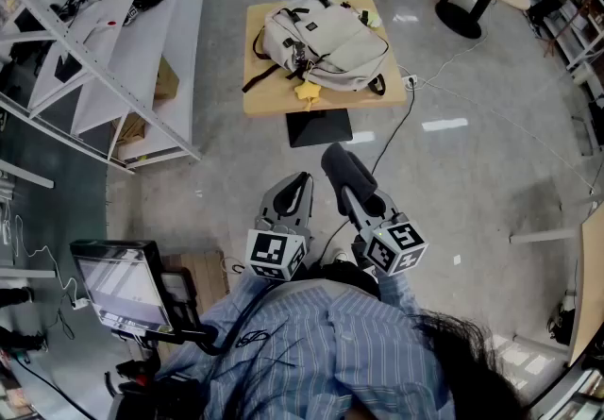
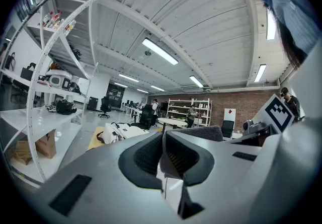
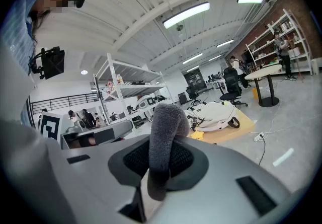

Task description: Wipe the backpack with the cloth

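**Head view.** Cream fabric backpack (image 1: 326, 41) lies on a small square wooden table (image 1: 260, 99). It covers most of the top, and only the near-left corner is bare. Both grippers are held close to the body, well apart from the table. The right gripper (image 1: 354, 196) carries a dark grey cloth (image 1: 338, 165). The left gripper (image 1: 300, 182) is just beside it.

**Left gripper view.** Jaws of the left gripper (image 2: 162, 140) are pressed together with nothing between them. The backpack (image 2: 118, 131) sits far off.

**Right gripper view.** The right gripper (image 3: 160, 160) is clamped on the cloth (image 3: 168, 127), which rises from the jaws in a thick fold. The backpack (image 3: 215, 115) is distant and too small to tell whether it is soiled.

**Progress.** The cloth is in hand but has not touched the backpack. Judged: the approach and all the wiping remain.
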### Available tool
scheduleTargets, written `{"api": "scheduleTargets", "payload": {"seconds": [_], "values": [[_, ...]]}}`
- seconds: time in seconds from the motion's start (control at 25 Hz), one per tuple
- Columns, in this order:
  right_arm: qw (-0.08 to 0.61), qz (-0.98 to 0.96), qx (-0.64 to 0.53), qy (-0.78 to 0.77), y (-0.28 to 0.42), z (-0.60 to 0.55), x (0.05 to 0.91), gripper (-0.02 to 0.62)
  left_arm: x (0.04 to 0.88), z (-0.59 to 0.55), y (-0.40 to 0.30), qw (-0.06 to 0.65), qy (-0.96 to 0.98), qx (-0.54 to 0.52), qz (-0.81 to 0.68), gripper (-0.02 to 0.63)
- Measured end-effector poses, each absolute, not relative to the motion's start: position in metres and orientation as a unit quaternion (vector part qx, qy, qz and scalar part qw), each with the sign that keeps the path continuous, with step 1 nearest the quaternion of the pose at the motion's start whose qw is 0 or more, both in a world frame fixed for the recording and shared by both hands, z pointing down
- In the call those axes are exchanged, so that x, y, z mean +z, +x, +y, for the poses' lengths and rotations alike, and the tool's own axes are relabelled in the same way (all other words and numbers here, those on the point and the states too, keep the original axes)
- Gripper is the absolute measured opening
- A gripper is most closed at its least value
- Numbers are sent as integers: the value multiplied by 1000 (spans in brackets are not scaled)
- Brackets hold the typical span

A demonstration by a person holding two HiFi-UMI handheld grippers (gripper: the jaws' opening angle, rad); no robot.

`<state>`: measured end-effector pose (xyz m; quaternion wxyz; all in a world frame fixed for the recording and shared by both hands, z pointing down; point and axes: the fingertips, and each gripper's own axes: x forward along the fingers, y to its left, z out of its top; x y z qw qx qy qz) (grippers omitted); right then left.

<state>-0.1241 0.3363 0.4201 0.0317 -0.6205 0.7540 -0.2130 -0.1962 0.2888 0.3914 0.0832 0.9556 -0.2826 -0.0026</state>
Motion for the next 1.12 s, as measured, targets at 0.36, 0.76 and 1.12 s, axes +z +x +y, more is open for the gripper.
{"api": "scheduleTargets", "payload": {"seconds": [0.36, 0.76, 1.12], "values": [[29, 747, -215, -629, -113, 341, 418, 55, 393, 291, -190, 88, 956, 6, -281, 21], [19, 736, -211, -643, -95, 352, 423, 55, 401, 299, -180, 90, 956, 18, -278, 21], [27, 719, -217, -659, -59, 370, 430, 55, 404, 309, -158, 93, 957, 20, -275, 21]]}}
